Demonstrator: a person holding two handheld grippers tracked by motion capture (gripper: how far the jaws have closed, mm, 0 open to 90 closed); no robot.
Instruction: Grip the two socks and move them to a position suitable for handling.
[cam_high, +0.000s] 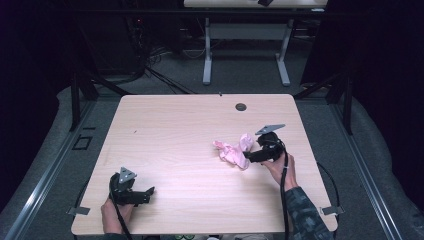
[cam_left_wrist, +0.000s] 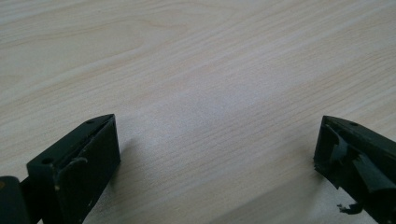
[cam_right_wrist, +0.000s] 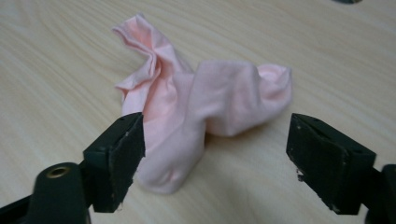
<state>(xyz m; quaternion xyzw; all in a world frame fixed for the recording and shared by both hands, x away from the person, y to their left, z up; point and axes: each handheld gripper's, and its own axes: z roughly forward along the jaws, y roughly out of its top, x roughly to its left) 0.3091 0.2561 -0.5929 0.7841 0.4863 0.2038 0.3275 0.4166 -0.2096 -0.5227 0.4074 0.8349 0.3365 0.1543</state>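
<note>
On the pale wood-grain table, a crumpled soft pink cloth lies between the right gripper's spread fingers, unpinched; the left gripper's fingers spread.

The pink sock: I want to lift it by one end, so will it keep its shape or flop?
The pink sock lies crumpled in soft folds on the table, so it will likely droop from whichever end is pinched. It looks thin and light. Pushed, it would probably bunch up, not slide whole. The right gripper stands open before it.

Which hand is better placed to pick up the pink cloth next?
Right. The right gripper stands open right at the pink cloth; the left gripper rests far off over bare table.
</note>
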